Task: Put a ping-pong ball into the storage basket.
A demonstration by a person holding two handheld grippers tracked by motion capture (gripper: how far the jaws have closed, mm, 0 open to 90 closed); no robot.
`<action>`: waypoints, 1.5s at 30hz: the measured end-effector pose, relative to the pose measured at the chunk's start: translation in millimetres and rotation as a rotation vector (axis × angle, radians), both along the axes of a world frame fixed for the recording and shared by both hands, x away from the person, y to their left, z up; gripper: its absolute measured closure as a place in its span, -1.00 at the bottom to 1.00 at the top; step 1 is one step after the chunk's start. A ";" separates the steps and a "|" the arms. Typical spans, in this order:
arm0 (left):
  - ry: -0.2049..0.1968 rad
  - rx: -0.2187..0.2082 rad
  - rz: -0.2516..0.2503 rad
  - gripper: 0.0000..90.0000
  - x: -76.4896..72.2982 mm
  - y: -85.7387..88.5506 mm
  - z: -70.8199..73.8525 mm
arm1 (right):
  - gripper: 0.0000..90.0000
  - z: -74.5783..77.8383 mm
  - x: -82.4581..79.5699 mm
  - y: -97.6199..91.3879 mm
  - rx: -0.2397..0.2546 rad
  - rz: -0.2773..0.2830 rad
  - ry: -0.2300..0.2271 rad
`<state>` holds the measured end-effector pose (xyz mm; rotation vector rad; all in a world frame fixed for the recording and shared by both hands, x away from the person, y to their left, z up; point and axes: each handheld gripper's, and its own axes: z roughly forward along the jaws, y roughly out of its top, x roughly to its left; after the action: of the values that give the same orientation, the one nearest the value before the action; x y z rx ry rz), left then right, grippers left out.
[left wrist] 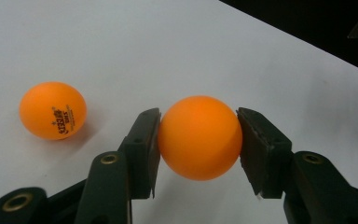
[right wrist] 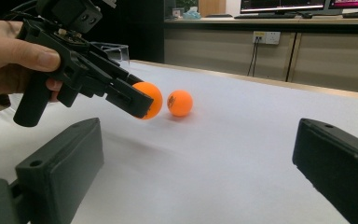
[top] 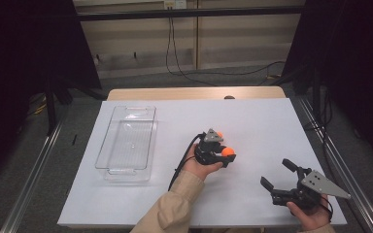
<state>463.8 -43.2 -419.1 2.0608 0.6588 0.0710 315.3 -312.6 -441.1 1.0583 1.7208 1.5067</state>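
Note:
My left gripper (top: 228,155) is shut on an orange ping-pong ball (top: 229,151) near the middle of the white table (top: 252,121). In the left gripper view both pads press the sides of the held ball (left wrist: 199,137). A second orange ball (left wrist: 52,110), with dark printing on it, lies on the table to its left. In the high view this second ball (top: 219,135) peeks out just beyond the gripper. My right gripper (top: 278,174) stands open at the front right, its jaws wide apart with nothing between them. From the right gripper view I see the left gripper (right wrist: 142,105), the held ball (right wrist: 151,95) and the loose ball (right wrist: 180,103).
A clear plastic tray (top: 125,174) sits on the left part of the table, with nothing visible inside. The table's front edge runs just below both hands. Dark curtains and metal rails flank the table. A cable trails from the left gripper along the sleeve.

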 end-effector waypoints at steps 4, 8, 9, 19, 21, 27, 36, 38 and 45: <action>0.004 -0.002 0.002 0.14 0.6 4.1 1.0 | -0.97 -0.3 0.5 0.0 -0.003 -0.001 0.000; 0.004 0.004 0.017 0.14 0.9 7.5 2.4 | -0.97 -0.4 0.9 0.1 -0.001 -0.004 -0.001; 0.002 0.006 0.015 0.14 1.3 8.7 2.7 | -0.97 -0.4 1.0 0.4 0.002 -0.007 -0.001; 0.003 0.012 0.027 0.14 2.3 15.3 4.8 | -0.97 -0.5 1.3 0.6 0.000 -0.003 0.001; 0.006 0.011 0.035 0.14 2.3 15.9 5.1 | -0.97 -0.5 1.4 0.6 -0.001 -0.003 0.001; 0.010 0.013 0.037 0.14 3.0 18.8 5.6 | -0.97 -0.7 1.7 0.8 0.000 -0.003 -0.002; 0.015 0.022 0.044 0.14 3.9 23.2 6.8 | -0.97 -0.3 1.6 0.5 -0.001 0.002 -0.001; 0.019 0.023 0.054 0.14 4.0 24.3 7.1 | -0.97 -0.4 1.7 0.8 0.000 -0.001 -0.004; 0.021 0.031 0.049 0.14 5.3 28.1 7.9 | -0.97 -0.3 1.6 0.6 -0.002 -0.001 -0.006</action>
<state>469.2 -15.1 -411.3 2.0780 0.7254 0.0891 316.9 -312.0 -441.4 1.0525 1.7173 1.5062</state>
